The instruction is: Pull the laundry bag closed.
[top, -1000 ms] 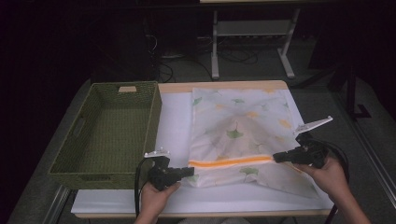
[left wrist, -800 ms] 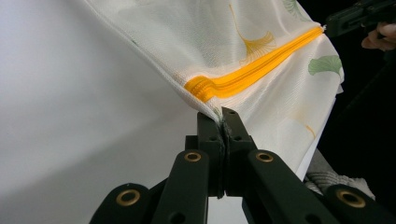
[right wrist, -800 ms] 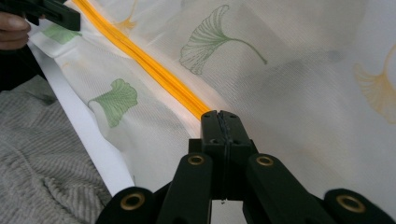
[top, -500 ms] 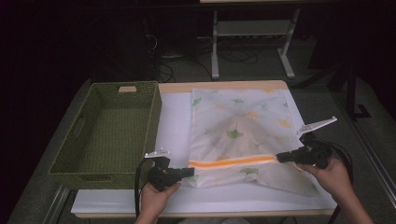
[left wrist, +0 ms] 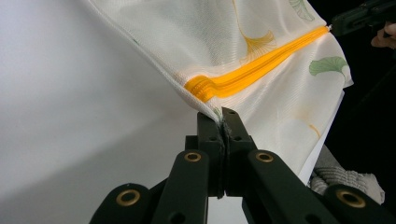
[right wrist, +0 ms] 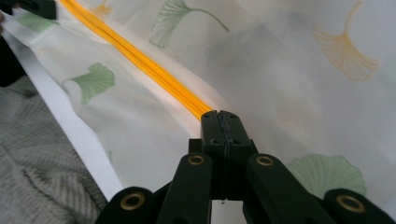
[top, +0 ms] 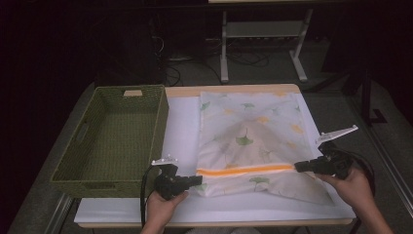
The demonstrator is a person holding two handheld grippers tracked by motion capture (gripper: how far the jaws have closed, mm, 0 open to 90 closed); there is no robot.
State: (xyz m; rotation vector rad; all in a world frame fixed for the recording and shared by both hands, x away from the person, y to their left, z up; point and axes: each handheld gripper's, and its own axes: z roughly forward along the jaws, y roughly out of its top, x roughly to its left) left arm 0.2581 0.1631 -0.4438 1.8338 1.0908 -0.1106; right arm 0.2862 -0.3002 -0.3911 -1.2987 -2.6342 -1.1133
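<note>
cloth (top: 251, 131) lengthwise away from person

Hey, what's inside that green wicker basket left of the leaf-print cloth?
The green wicker basket looks empty in the high view: only its woven floor shows. The strip of floor just behind its near wall is hidden.

cloth bag (top: 248, 139): sheer mesh, slight sheen | basket (top: 114, 139): woven, matt
</note>
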